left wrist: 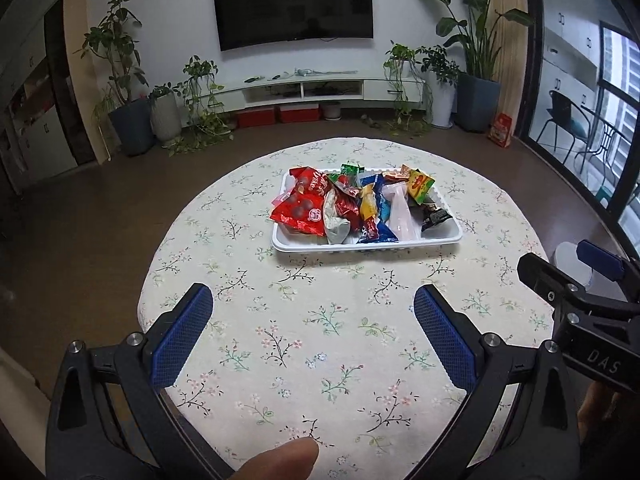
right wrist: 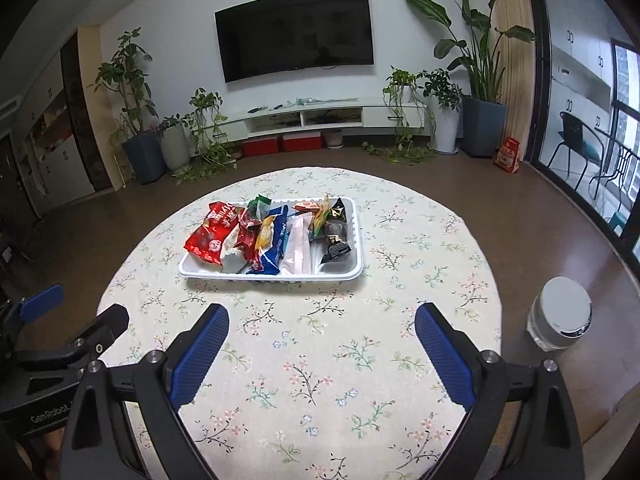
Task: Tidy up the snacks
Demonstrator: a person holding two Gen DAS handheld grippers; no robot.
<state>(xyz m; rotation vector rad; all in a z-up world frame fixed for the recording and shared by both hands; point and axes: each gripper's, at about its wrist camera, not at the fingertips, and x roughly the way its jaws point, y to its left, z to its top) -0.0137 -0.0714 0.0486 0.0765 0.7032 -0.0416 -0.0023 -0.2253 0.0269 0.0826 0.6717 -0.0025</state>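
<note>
With your left gripper (left wrist: 312, 336) and right gripper (right wrist: 322, 354) both spread wide and empty above the floral tablecloth (left wrist: 340, 360), advance level toward the white tray (left wrist: 360, 245), centring on one snack packet (left wrist: 298, 208) only.

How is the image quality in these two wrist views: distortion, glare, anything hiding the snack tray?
Left wrist view: strong fisheye bending, dark corners, a blurred fingertip at the bottom edge; the snack tray is evenly lit and sharp. Right wrist view: same curvature, tray unobstructed, faint reflections on the TV.
</note>
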